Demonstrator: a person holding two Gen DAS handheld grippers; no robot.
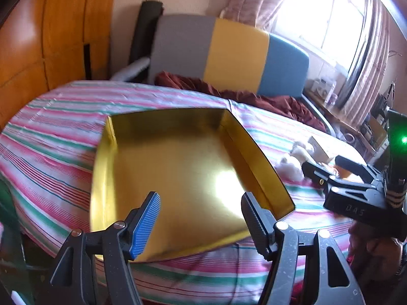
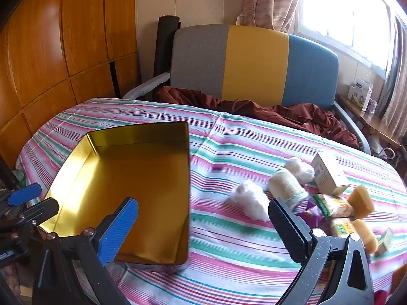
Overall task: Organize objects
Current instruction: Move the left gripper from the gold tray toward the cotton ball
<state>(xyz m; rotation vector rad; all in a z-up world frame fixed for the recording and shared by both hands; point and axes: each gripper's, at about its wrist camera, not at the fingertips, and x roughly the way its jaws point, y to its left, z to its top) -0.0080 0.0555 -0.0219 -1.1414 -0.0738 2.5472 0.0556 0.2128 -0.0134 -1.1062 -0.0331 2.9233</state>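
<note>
An open gold tin box (image 1: 178, 167) lies empty on the striped bedcover; it also shows in the right wrist view (image 2: 142, 178). My left gripper (image 1: 201, 218) is open and empty, hovering over the box's near edge. My right gripper (image 2: 203, 231) is open and empty, just right of the box. A pile of small items lies to the right: cotton balls (image 2: 250, 198), a cream roll (image 2: 286, 185), a small carton (image 2: 328, 172), yellow sponges (image 2: 361, 200) and snack packets (image 2: 330, 206).
The striped bedcover (image 2: 229, 139) spans both views. A dark red blanket (image 2: 292, 114) lies bunched before the grey, yellow and blue headboard (image 2: 254, 61). A wooden wardrobe (image 2: 51, 50) stands left. A shelf with boxes (image 2: 361, 94) sits under the window.
</note>
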